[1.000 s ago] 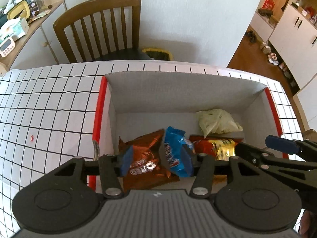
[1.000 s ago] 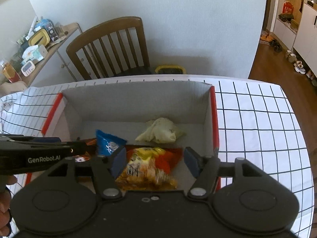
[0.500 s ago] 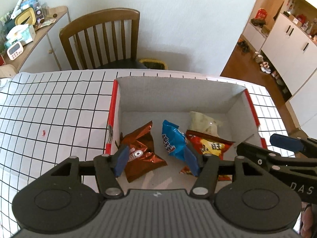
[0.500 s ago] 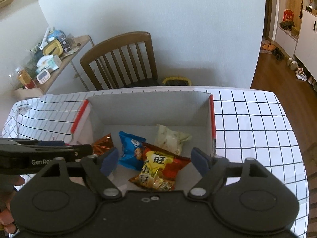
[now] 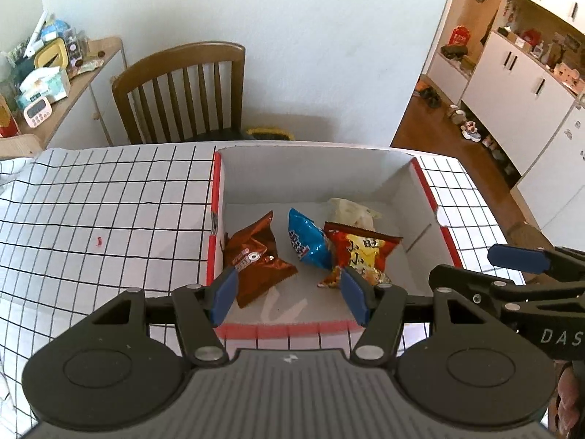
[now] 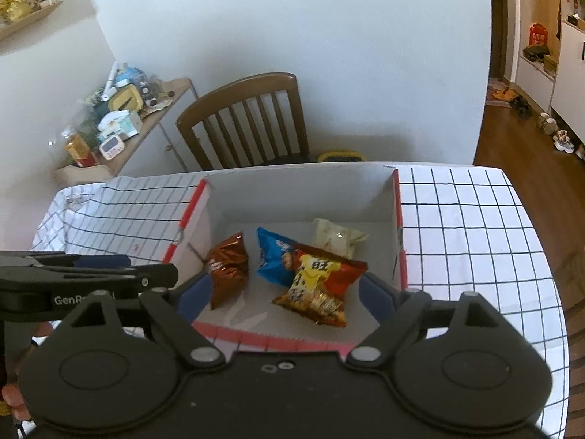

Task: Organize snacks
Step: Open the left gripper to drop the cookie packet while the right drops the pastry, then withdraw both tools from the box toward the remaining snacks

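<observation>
four snack bags lie inside the white cardboard box with red edges (image 5: 424, 190): a brown foil bag (image 5: 256, 259), a blue bag (image 5: 305, 243), a red and yellow bag (image 5: 360, 254) and a pale bag (image 5: 351, 212) at the back. no snack shows on the checked tablecloth (image 5: 109, 201), so the task seems nearly finished. the left gripper (image 5: 289, 294) and the right gripper (image 6: 283, 298) hover above the near edge, tilted down; their jaws have just been opening and hold nothing.

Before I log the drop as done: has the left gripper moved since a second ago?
Yes. The left gripper has pulled back and up from the box, whose near rim now shows, its jaws opening, empty.
</observation>
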A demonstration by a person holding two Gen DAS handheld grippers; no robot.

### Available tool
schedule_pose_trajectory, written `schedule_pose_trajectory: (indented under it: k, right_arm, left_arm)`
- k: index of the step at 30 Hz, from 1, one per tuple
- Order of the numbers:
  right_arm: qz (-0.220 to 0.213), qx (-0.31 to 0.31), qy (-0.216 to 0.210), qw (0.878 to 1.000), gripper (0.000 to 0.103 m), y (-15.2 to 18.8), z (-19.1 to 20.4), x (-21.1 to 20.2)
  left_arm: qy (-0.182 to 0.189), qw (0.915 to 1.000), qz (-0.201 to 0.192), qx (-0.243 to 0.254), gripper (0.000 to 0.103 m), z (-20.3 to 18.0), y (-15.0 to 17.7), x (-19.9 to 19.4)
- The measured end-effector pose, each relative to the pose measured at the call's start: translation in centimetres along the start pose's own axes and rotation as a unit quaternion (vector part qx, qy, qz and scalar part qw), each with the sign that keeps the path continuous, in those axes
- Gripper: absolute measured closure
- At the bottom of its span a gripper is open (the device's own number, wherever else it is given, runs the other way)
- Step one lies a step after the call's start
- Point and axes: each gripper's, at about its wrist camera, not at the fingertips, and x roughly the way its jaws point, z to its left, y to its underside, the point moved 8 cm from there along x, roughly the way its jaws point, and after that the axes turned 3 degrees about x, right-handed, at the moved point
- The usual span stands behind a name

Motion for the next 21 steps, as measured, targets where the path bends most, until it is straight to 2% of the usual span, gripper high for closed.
schedule_pose_trajectory:
  k: [13, 14, 16, 21]
  right_arm:
    - [-0.008, -0.014, -0.039, 0.999, 0.013, 3.7, 2.0, -4.5]
    - [-0.007, -0.016, -0.043, 0.999, 0.012, 4.0, 2.1, -4.8]
    - [-0.01, -0.019, -0.048, 0.999, 0.001, 4.7, 2.3, -5.5]
    - [-0.013, -0.024, -0.059, 0.998, 0.001, 6.1, 2.8, -6.5]
  left_arm:
    - [0.02, 0.9995, -0.021, 0.007, 0.031, -0.3, 4.1, -4.6]
    - [0.021, 0.9995, -0.021, 0.006, 0.03, -0.3, 4.5, -4.9]
    - [0.022, 0.9994, -0.025, 0.004, 0.028, 0.0, 5.2, -5.5]
    - [0.034, 0.9992, -0.024, -0.001, 0.025, 0.3, 7.1, -6.5]
